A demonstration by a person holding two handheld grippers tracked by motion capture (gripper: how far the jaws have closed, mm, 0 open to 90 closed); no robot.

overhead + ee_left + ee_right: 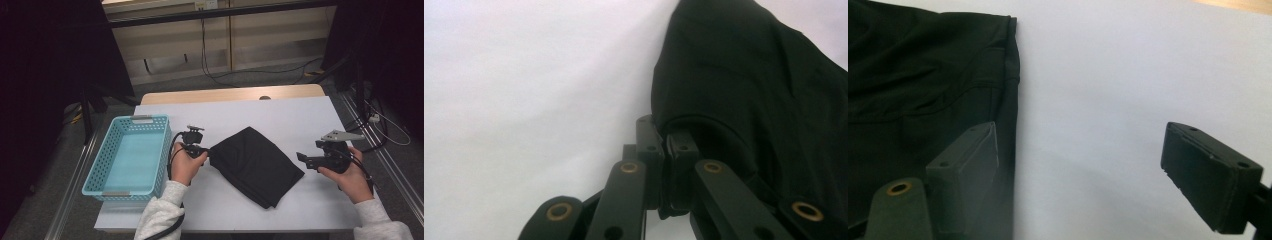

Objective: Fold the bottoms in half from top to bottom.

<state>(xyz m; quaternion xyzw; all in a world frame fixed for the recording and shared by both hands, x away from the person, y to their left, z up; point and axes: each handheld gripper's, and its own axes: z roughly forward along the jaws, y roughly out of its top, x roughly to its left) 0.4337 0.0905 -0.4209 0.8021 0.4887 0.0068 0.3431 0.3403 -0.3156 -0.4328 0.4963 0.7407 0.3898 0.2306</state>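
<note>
A folded black cloth (255,165) lies in the middle of the white table (290,115). My left gripper (209,150) is at the cloth's left corner and shut on it. In the left gripper view the jaws (666,140) meet with the dark cloth (749,85) pinched at their tips. My right gripper (301,160) stands open just off the cloth's right corner. The right gripper view has its jaws (1083,150) wide apart over bare table, the left one overlapping the edge of the cloth (923,65).
A light blue plastic basket (142,119), with nothing in it, stands at the table's left side, close to my left hand. A wooden strip runs along the table's far edge. Cables trail on the floor beyond and at the right.
</note>
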